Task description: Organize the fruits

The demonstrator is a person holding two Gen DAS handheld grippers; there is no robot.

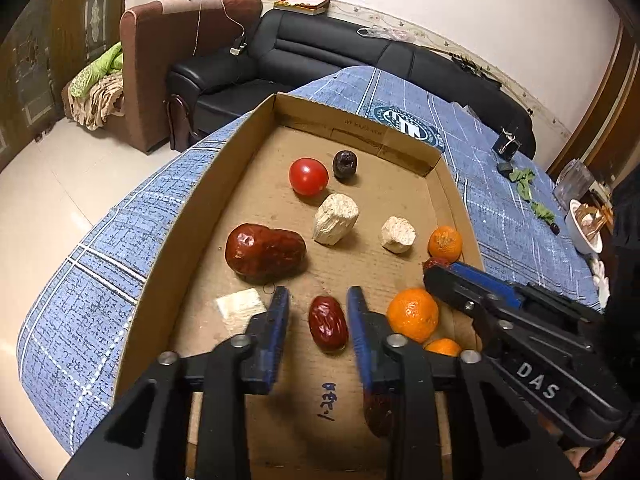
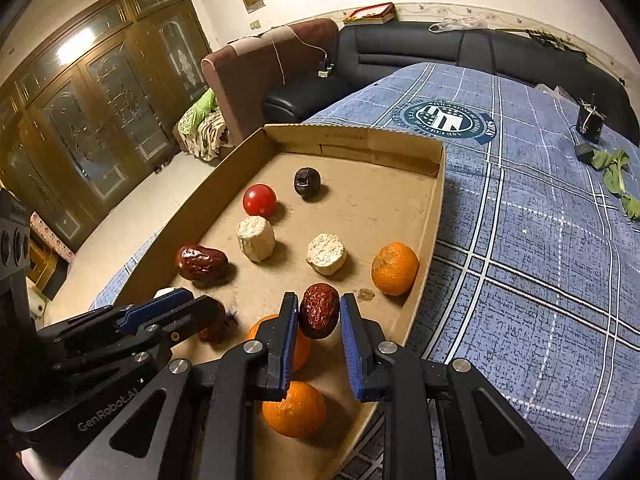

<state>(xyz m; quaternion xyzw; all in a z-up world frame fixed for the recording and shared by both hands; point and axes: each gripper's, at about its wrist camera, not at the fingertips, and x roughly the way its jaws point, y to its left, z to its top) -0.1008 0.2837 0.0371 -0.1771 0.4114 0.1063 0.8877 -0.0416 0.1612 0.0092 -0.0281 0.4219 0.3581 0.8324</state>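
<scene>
A shallow cardboard tray [image 1: 160, 264] on a blue plaid cloth holds the fruits. My left gripper [image 1: 318, 312] is open, its blue fingers on either side of a small red date [image 1: 328, 322] lying on the tray floor. My right gripper [image 2: 319, 314] is shut on another wrinkled red date [image 2: 319, 311], held just above the tray; it also shows in the left wrist view [image 1: 460, 276]. Tangerines [image 2: 395, 268] [image 2: 294, 408] [image 1: 413, 314], a large red date [image 1: 265, 252], a red tomato [image 1: 308, 176], a dark plum [image 1: 345, 164] and two pale chunks [image 1: 335, 219] [image 1: 398, 235] lie in the tray.
A pale flat piece [image 1: 240, 302] lies by the left finger. The tray's walls [image 2: 434, 216] rise around the fruits. On the cloth to the right are green leaves [image 2: 612, 172], a small dark box [image 2: 590, 122] and a white bowl [image 1: 582, 228]. A black sofa [image 1: 320, 52] stands behind.
</scene>
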